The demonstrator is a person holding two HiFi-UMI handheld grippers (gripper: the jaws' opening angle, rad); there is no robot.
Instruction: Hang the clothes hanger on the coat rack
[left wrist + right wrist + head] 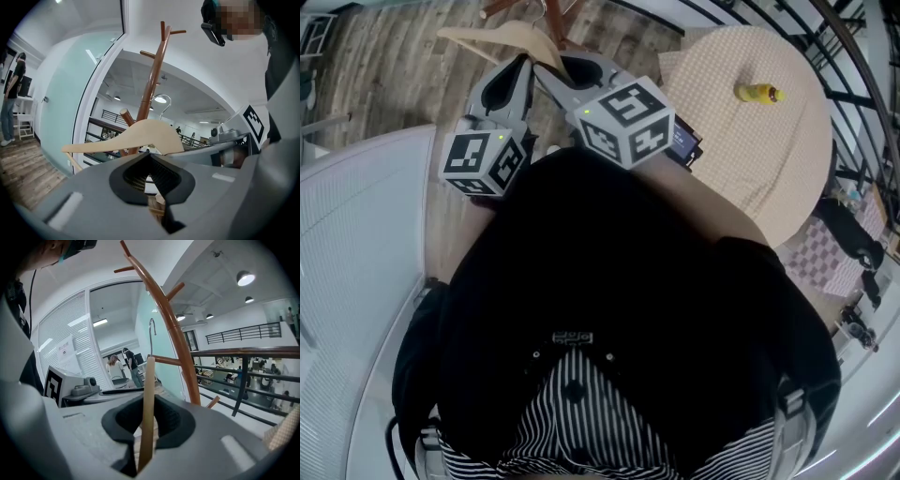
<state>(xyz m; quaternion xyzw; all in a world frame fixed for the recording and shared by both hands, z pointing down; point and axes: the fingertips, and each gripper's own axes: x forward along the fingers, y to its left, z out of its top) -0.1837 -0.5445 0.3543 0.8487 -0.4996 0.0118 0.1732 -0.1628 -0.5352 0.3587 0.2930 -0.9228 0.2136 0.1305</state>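
Observation:
A pale wooden clothes hanger [502, 37] is held out in front of me by both grippers. My right gripper [147, 401] is shut on its body, seen edge-on [148, 418], with the metal hook [151, 333] standing above. In the left gripper view the hanger's shoulder [131, 138] spreads just past my left gripper [150, 157]. That gripper's jaws stand narrow, with a strip of pale wood between them. The brown coat rack [173, 333] with its angled pegs rises close behind the hanger [152, 84]. In the head view both grippers [525, 61] [567, 66] point side by side at the hanger.
A round table [750, 122] with a checked cloth and a small yellow object [757, 92] stands to my right. A dark railing [243, 352] runs behind the rack. A glass partition [61, 108] is to the left, and people stand far off.

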